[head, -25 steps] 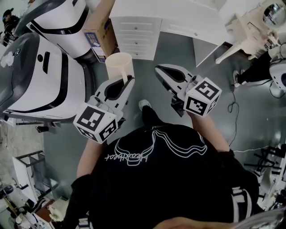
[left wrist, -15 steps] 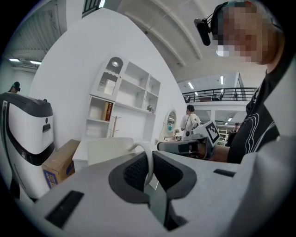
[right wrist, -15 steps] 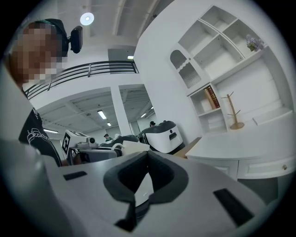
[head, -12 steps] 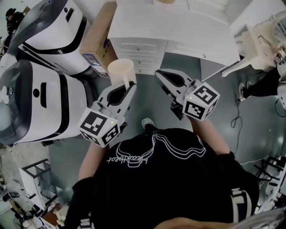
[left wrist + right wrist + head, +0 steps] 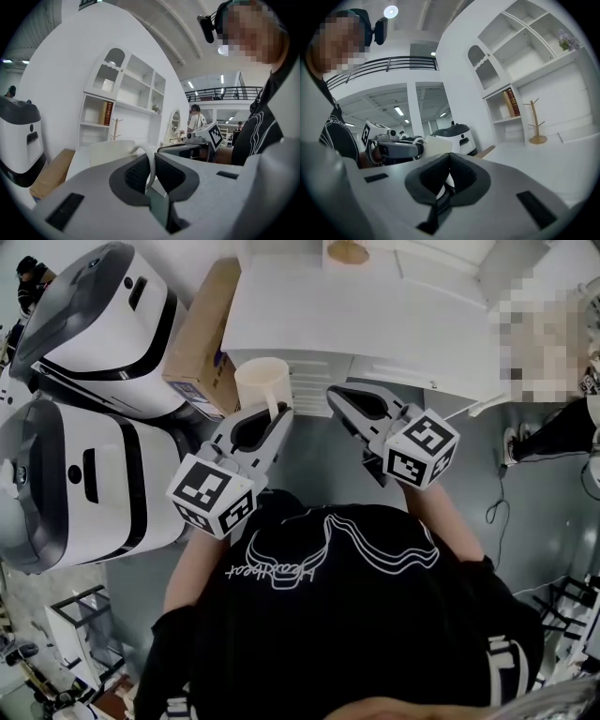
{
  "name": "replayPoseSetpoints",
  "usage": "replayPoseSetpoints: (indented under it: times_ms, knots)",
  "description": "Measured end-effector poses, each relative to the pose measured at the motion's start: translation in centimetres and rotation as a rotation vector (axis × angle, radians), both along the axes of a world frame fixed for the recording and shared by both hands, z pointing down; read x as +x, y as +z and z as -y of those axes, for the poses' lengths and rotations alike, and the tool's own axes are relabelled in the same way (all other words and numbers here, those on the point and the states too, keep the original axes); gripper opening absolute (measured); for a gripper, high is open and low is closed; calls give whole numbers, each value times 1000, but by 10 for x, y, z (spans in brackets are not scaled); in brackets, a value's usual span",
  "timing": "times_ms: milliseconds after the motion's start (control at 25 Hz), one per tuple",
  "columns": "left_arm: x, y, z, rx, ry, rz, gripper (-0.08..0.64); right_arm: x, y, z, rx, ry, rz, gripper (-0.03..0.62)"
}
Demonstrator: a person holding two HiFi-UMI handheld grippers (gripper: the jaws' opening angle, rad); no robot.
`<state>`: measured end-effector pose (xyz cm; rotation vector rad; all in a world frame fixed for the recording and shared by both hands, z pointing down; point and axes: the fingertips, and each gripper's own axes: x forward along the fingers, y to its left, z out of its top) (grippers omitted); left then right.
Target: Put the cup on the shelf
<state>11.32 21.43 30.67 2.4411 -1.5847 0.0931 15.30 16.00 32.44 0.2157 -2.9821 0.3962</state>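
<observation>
The fingers [image 5: 136, 174] of the left gripper [image 5: 275, 415] are clamped on the handle of the cup [image 5: 262, 383], which hangs upright in the air. A second ago it was over bare floor; now it has reached the near left corner of the white table [image 5: 394, 320], so the carry is closing in. The shelf [image 5: 133, 96] stands at the table's far side, not yet reached. The right gripper [image 5: 336, 393] rides alongside, fingers together on nothing.

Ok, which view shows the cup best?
Head view: the cup shows nearly whole from above, rim open, held by the left hand-held gripper. The left gripper view shows its handle pinched and part of the body; the right gripper view only a patch.
</observation>
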Motion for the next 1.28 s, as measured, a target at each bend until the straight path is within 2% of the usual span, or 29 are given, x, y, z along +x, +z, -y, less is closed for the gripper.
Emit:
replayPoseSetpoints:
  times_ms: [200, 480, 920, 1280]
  knots:
    - [-16, 8, 23, -2, 9, -7, 25, -15, 2, 23, -20, 5, 29, 5]
    - [-51, 20, 74, -15, 32, -16, 25, -49, 12, 69, -30, 18, 21, 5]
    - [-128, 24, 195, -39, 138, -16, 25, -121, 12, 183, -53, 120, 8, 5]
    - [-182, 39, 287, -39, 216, -45, 25, -173, 21, 267, -69, 187, -22, 5]
